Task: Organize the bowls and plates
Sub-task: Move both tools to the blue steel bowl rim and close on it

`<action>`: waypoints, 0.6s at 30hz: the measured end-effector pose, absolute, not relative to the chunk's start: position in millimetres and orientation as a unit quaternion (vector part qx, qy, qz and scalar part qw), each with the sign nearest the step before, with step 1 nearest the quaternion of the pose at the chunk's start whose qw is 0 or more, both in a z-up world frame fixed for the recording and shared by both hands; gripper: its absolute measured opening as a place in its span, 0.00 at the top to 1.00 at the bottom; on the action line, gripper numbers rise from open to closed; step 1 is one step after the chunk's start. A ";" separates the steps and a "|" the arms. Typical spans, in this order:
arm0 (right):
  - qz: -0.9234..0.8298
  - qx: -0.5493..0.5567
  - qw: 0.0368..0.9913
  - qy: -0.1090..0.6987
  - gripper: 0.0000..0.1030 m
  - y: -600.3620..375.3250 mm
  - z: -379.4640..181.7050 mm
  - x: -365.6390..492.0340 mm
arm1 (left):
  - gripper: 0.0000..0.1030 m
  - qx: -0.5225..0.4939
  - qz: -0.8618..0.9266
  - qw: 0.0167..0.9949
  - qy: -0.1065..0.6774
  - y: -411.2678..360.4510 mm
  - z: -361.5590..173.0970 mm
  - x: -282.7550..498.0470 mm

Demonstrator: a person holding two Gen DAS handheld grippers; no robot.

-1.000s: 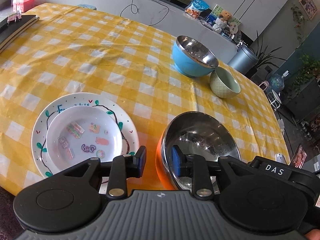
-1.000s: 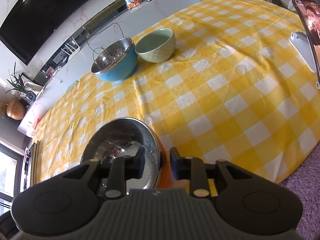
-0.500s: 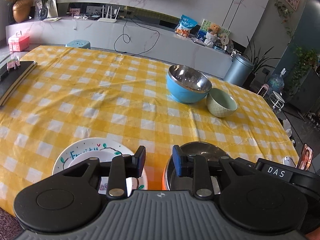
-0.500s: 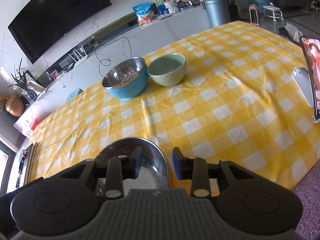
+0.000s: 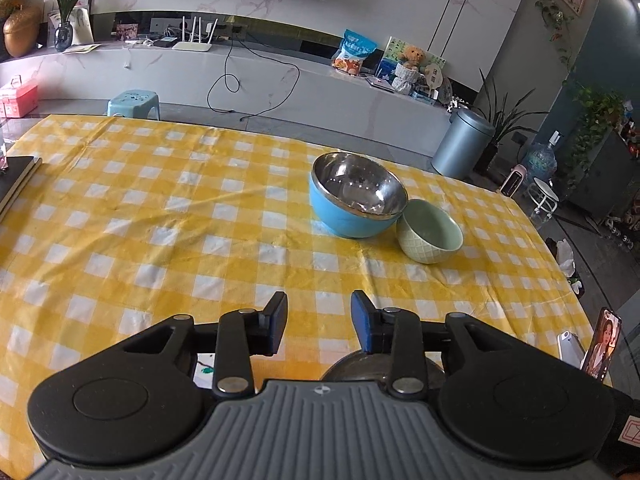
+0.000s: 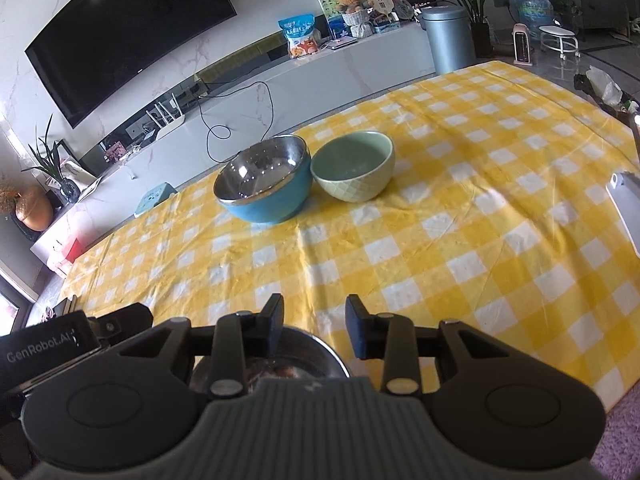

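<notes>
My left gripper hovers over the yellow checked tablecloth; its jaws are opening and nothing is between them. Beneath it show only the rim of the steel-lined orange bowl and a sliver of the painted plate. My right gripper is open and empty just above that same steel bowl. Farther back a blue steel-lined bowl and a pale green bowl stand side by side, touching.
A phone on a white stand sits at the table's right edge, its stand also in the right wrist view. A dark book lies at the far left. The left gripper's body is close beside my right one.
Both grippers have risen and tipped up, so the orange bowl and the plate have slipped almost out of sight beneath them. The left jaws stand wider than before.
</notes>
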State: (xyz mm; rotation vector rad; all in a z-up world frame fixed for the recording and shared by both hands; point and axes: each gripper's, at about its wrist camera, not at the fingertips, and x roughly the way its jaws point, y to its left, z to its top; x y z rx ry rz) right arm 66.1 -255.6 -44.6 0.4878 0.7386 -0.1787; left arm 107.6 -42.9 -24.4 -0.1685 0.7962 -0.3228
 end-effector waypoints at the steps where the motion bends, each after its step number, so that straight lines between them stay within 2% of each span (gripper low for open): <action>1: -0.086 0.236 0.899 0.358 0.67 -257.0 -44.8 70.2 | 0.59 -0.081 -0.158 0.905 0.386 -44.6 -24.0 112.7; 8: -0.086 0.230 0.900 0.361 0.66 -267.8 -44.9 103.5 | 0.47 -0.082 -0.169 0.902 0.389 -53.4 -22.3 149.2; 18: -0.082 0.256 0.895 0.355 0.63 -287.2 -38.0 169.6 | 0.47 -0.085 -0.173 0.898 0.396 -69.2 -19.6 213.1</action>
